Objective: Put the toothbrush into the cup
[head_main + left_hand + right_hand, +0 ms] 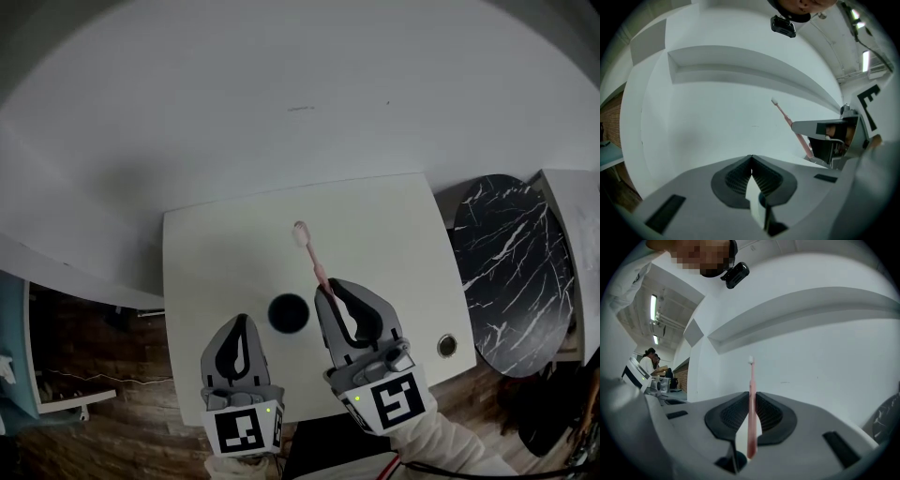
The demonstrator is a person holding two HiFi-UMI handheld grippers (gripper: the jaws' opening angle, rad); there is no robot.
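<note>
Closest in is the right tool (328, 284), held out from a white sleeve (450, 441), with the left tool (242, 321) beside it. Both hang low over the near half of the white bench (206, 253).

The toothbrush (312, 258) is a thin pale-pink stick with a small whitish head at its far end. It sits in the right tool and points away from the person, out over the bench top. The right gripper view shows that tool's ribbed black pads (736, 413) closed on the handle (751, 380), one on each side. The head stands well clear of the tips and a short length of handle runs back behind them.

The left tool (751, 157) has its jaws brought together so the tips meet, and nothing is between them. At the right edge of its view the right tool (820, 129) shows with the pink brush (787, 119) slanting up out of it.

The cup (288, 313) is a round black thing on the bench, seen from straight above. It stands between the two tools, just past the left one's tips and just left of the right one's. The brush is outside it, off to its right.

From overhead the cup's inside is plain black, so I cannot make out its depth. The brush's near end is lost behind the right tool. A black marble table (511, 272) stands off the bench's right edge.
</note>
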